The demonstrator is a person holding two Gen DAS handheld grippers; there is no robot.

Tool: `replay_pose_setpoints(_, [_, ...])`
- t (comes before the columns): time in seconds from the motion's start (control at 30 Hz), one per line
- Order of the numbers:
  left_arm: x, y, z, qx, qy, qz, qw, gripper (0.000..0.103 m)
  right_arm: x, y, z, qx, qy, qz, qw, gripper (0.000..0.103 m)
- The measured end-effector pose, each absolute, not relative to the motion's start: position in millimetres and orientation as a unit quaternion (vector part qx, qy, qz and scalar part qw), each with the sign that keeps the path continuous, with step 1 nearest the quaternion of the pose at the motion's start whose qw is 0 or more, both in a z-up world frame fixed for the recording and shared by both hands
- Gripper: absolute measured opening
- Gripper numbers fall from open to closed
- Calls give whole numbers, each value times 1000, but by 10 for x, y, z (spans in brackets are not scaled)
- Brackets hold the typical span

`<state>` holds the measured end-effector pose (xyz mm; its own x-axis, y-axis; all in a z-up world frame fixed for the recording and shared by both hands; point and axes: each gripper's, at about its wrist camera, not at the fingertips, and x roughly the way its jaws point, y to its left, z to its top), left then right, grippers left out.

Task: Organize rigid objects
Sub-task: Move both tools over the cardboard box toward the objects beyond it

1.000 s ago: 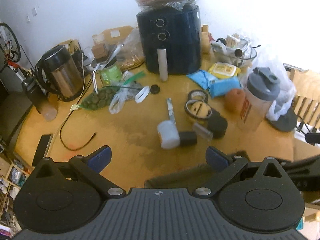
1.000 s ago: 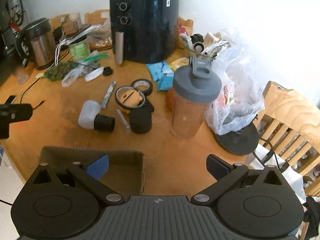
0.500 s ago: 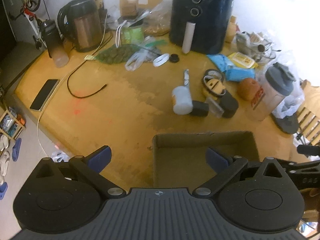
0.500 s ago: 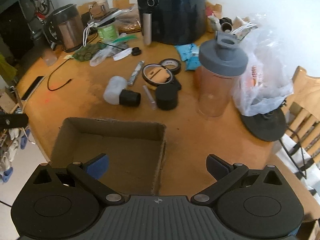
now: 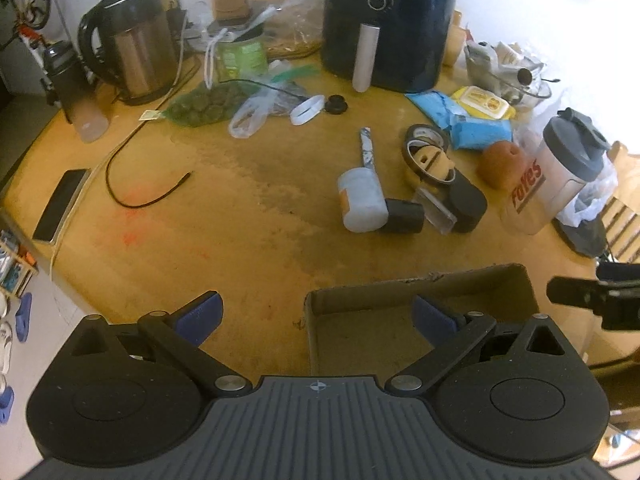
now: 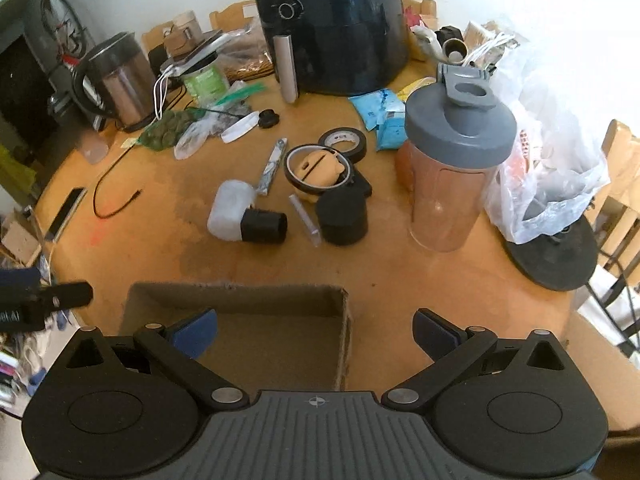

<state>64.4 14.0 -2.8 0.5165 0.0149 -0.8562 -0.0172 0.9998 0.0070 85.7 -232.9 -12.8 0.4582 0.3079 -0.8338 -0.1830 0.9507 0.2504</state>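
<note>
An open, empty cardboard box (image 6: 240, 300) sits at the table's near edge. Toward the middle of the table lie a white bottle (image 6: 230, 216) on its side touching a black cylinder (image 6: 264, 226), a black jar (image 6: 342, 216), a clear tube (image 6: 306, 220) and two tape rolls (image 6: 346, 142)

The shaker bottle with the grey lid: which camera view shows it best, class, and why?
The right wrist view: the shaker bottle stands large, upright and whole near the frame's middle, its flip cap open. In the left wrist view the bottle sits small near the right edge, though only there can you see red lettering on its side.
</note>
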Motion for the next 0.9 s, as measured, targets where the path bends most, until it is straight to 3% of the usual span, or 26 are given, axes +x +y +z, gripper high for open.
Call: replay_pose_setpoints(0.9, [816,215,-124,-5,506,-18,862,103,1505,-2053,-404,4,497,174,850,103])
